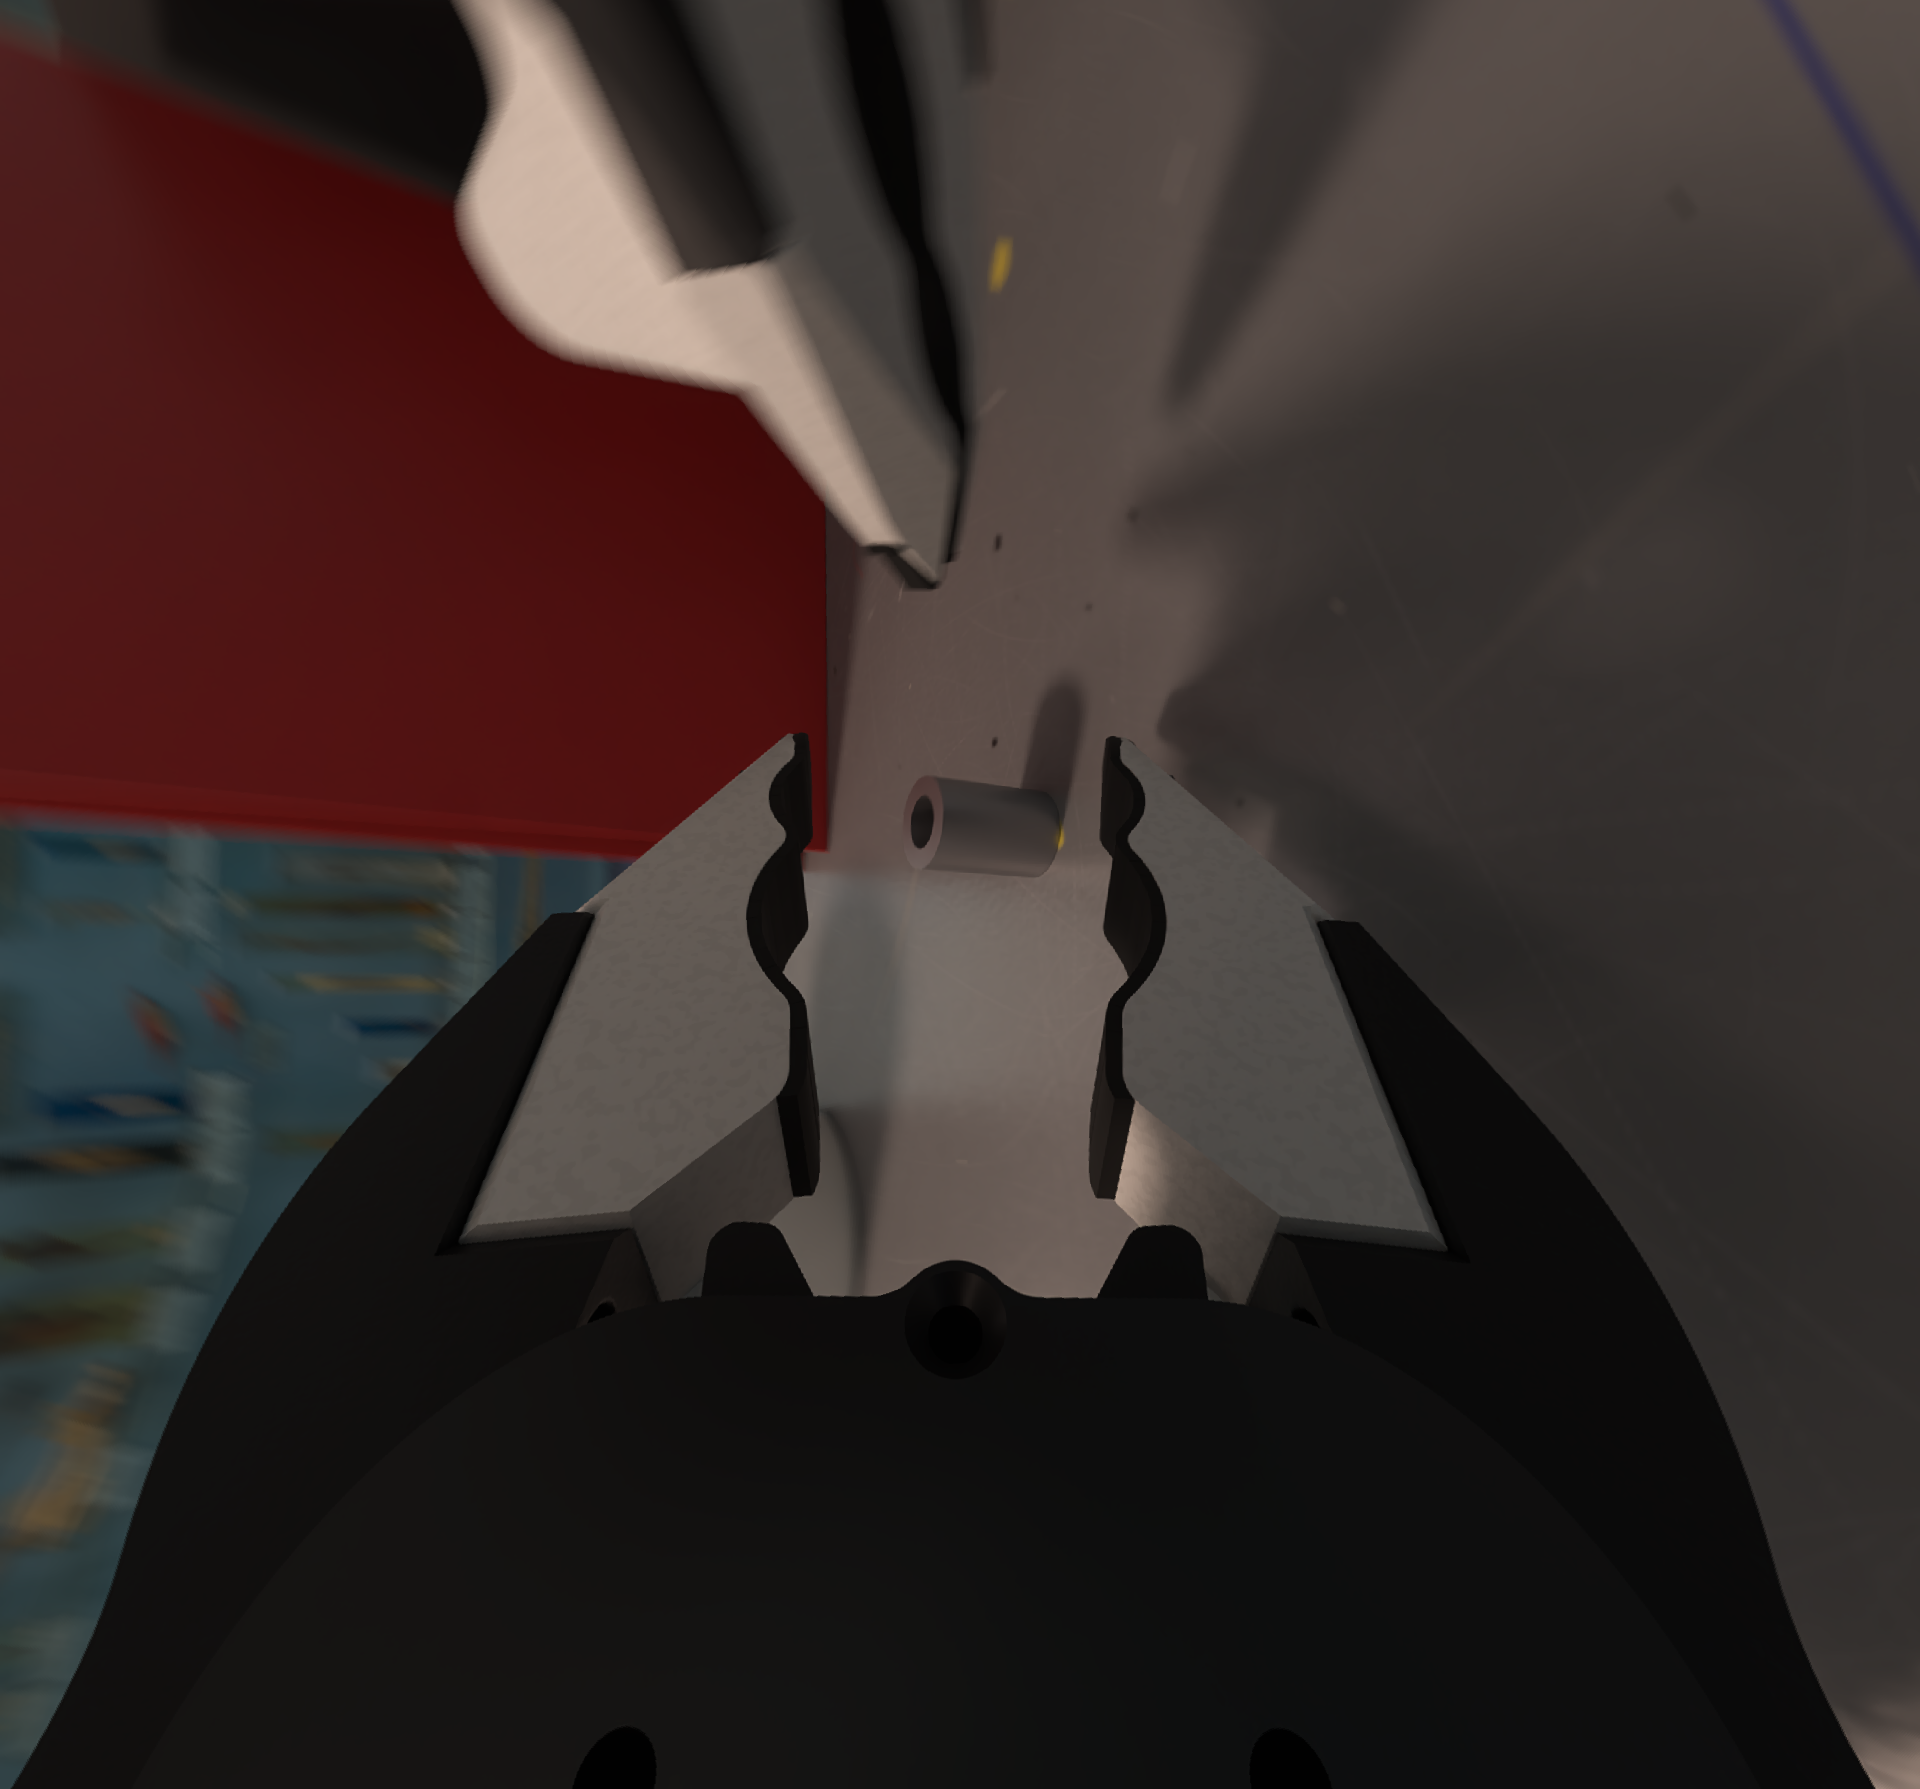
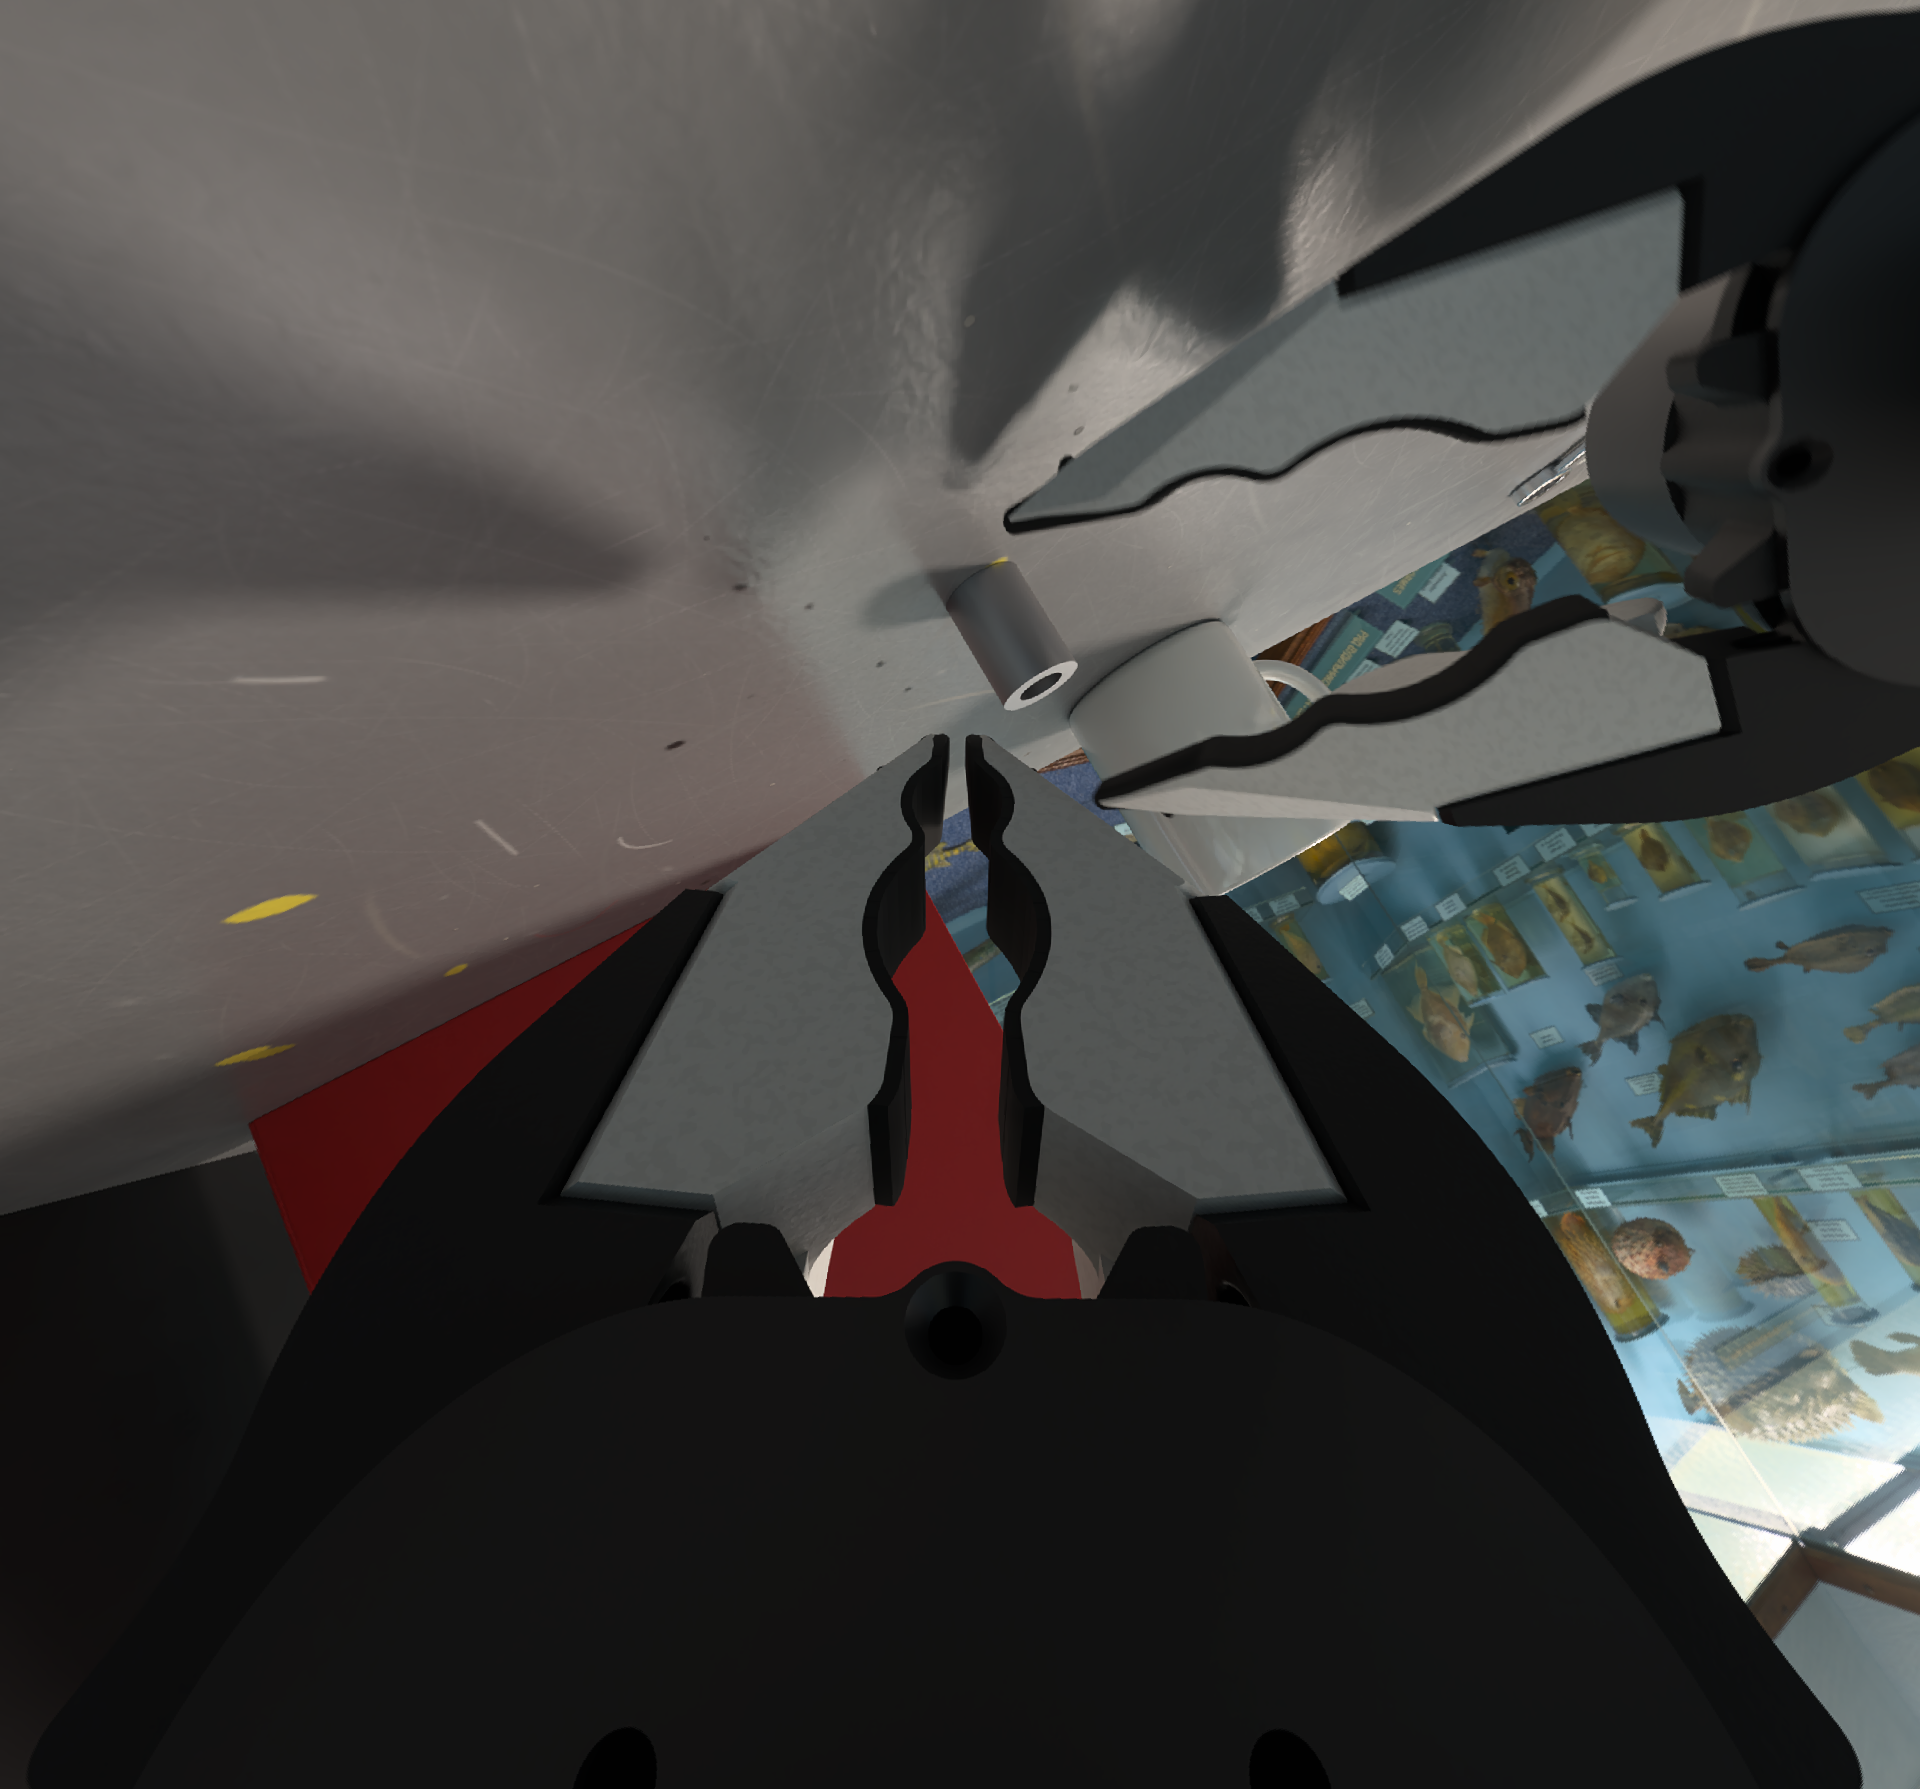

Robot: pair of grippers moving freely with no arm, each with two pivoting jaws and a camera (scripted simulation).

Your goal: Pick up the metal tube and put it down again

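While the metal tube point(image 1: 982, 825) lies on its side on the grey counter point(image 1: 1455, 492), close to the counter's edge, the left gripper point(image 1: 956, 752) hangs just short of it with its jaws spread wide, wider than the tube is long, and nothing between them. From the left wrist view the tube sits a little beyond the fingertips, roughly centred in the gap, its long axis running across from one finger toward the other, with the open bore facing left. That matters, I would judge: closing as things stand would press on the tube's two ends, not its round sides, so the coming move seems to call either for a straight advance and an end-to-end pinch, or a turn of the wrist first. The right gripper point(image 2: 956, 747) is drawn nearly together (a thin slit shows between the tips) and holds nothing; the tube point(image 2: 1013, 638) lies just beyond and a little right of its tips, so both are near, but the left gripper point(image 2: 1049, 659), spread around the tube's line, looks the one placed to take it. A pale cylinder, perhaps a cup point(image 2: 1169, 690), shows just behind the tube past the counter's edge. Small yellow marks point(image 2: 268, 908) dot the counter. Tiny labels sit among fish specimens point(image 2: 1704, 1053) on the blue backdrop, far too small to read, and I see no brand anywhere.
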